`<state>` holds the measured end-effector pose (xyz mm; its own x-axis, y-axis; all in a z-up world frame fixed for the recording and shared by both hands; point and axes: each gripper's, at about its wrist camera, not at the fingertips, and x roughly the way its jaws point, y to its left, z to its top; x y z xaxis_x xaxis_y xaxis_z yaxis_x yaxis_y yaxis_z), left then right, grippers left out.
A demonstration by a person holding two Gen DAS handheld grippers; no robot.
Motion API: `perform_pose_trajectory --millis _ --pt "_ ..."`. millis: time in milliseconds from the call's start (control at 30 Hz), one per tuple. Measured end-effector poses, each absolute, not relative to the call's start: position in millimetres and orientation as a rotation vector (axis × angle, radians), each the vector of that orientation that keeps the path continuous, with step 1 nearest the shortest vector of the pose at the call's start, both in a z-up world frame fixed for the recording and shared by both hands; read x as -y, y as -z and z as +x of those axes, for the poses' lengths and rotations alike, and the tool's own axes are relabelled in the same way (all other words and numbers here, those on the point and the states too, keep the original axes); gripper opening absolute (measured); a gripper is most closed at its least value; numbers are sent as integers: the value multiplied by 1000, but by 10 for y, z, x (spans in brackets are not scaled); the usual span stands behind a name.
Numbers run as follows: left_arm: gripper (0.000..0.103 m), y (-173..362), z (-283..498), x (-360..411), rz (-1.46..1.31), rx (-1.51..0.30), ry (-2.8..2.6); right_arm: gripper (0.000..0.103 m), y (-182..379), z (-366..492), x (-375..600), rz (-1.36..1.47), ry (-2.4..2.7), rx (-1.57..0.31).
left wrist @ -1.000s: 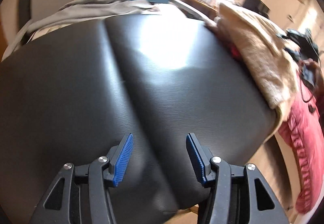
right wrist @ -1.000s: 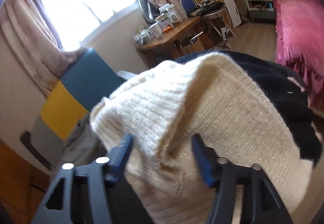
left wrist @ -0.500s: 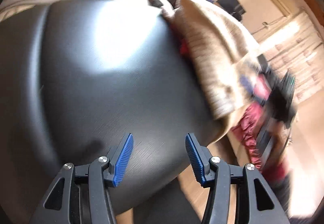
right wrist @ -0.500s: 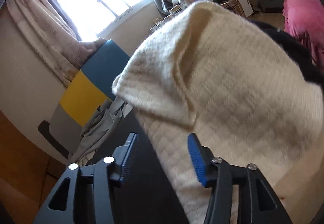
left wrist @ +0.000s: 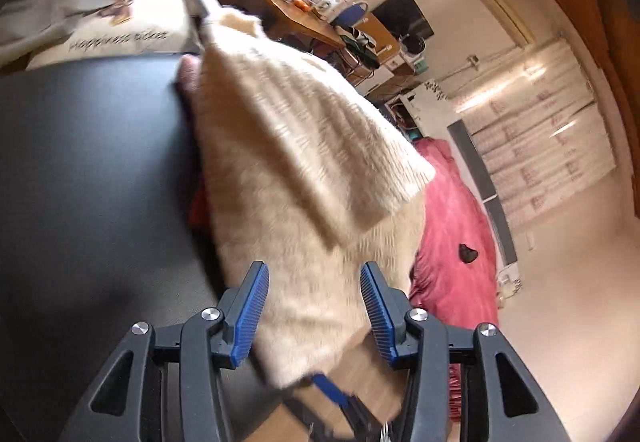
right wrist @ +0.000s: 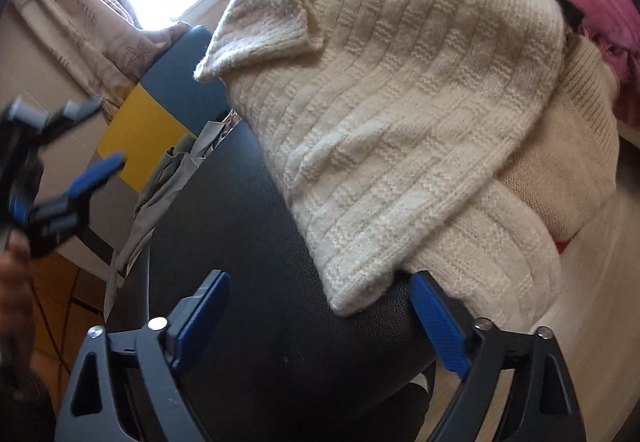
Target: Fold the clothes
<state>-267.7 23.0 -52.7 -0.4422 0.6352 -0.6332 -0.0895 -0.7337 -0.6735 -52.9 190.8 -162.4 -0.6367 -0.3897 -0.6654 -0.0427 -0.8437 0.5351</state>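
Observation:
A cream knitted sweater (right wrist: 400, 114) lies bunched on the right part of a black padded surface (right wrist: 248, 242). Its folded cuff edge (right wrist: 360, 282) hangs just ahead of my right gripper (right wrist: 320, 318), which is open and holds nothing. In the left wrist view the same sweater (left wrist: 304, 170) drapes over the black surface's (left wrist: 88, 170) right edge. My left gripper (left wrist: 312, 306) is open with the sweater's lower part between its jaws, not clamped. The left gripper also shows in the right wrist view (right wrist: 60, 178) at the far left.
A grey garment (right wrist: 168, 194) and a printed white cloth (left wrist: 112, 38) lie at the surface's far end. A pink bedspread (left wrist: 452, 234) hangs to the right. A yellow and blue panel (right wrist: 160, 110) stands behind. A cluttered wooden desk (left wrist: 296, 10) is beyond.
The left gripper swung right from the bare black surface to the sweater. The right gripper pulled back and lowered, and its jaws opened wider, so the sweater now lies ahead of it.

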Motion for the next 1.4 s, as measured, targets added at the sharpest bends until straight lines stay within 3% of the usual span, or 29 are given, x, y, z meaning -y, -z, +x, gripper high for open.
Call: perform_pose_trajectory --millis 200,500,533,567,600,800,1033,1400 --pt "50 772 -3243 -609 -1374 736 -2194 95 1520 -460 -1879 1159 2648 642" --pt "47 1208 -3827 -761 -1473 876 -2139 98 1493 -469 -1888 1122 2716 538" --pt "32 1187 -3840 -783 -1440 866 -2147 99 1512 -480 -1901 1128 2717 545" --pt "9 1137 -3828 -804 -1394 835 -2172 100 1551 -485 -1916 1142 2712 551" --pt "6 1081 -3811 -822 -1354 796 -2203 100 1589 -490 -1926 1160 2707 556" --pt "4 758 -3604 -646 -1155 745 -2275 100 1740 -448 -2029 1210 2697 576" --pt "4 234 -2865 267 -983 703 -2331 100 1702 -234 -2166 1213 2683 665" --pt "4 992 -1519 1555 -1174 724 -2423 100 1572 204 -1982 1212 2590 666"
